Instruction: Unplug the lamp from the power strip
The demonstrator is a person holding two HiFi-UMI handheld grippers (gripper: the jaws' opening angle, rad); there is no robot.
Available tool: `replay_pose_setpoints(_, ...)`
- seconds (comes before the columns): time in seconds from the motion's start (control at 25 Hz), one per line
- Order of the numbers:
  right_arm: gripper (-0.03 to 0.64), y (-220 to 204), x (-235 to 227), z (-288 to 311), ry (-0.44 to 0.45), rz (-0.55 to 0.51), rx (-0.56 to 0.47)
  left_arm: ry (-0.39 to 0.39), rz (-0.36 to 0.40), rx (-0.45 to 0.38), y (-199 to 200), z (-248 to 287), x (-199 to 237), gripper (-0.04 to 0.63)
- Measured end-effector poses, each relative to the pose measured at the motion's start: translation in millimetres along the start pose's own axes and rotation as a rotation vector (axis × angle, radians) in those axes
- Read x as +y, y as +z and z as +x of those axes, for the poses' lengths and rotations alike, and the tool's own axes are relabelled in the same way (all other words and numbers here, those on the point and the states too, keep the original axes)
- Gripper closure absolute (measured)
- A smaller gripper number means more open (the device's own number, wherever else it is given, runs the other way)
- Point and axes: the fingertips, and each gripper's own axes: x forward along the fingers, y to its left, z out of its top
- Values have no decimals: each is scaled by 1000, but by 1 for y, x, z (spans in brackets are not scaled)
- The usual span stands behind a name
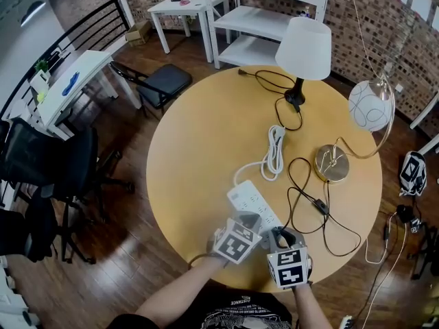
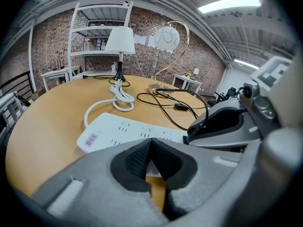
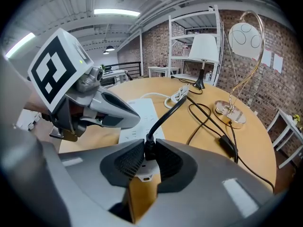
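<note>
Right hand-held gripper (image 3: 149, 149) clamps black plug (image 3: 149, 142) at strip's (image 1: 250, 201) 5 o'clock end. Left hand-held gripper (image 2: 151, 144) closed, empty. Plug rigid, probably tight: hold its body, not the soft cord (image 3: 173, 109).

- My left gripper (image 1: 248, 219) hangs low over the near edge of the table (image 1: 192, 142), its jaws closed tip to tip with nothing between them.
- My right gripper (image 1: 277, 234) sits just beside it, pads pressed on the black plug (image 3: 148, 144).
- My left forearm (image 1: 171, 295) and right forearm (image 1: 306, 312), both bare, reach in and converge.
</note>
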Motion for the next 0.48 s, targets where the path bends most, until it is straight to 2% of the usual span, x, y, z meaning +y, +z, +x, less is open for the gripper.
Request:
replay_pose_setpoints(0.2,561,0,1,-2,-24,-11,5,33,40,16,0,1,-1,594)
replay_pose_setpoints(0.36,565,1,1,-3,-43,-34,9,26,36,28,1,1,0,594)
replay_pose_setpoints(0.48,565,13,1,-12,-63,-52,-45,24,49,40,1,2,-2,594)
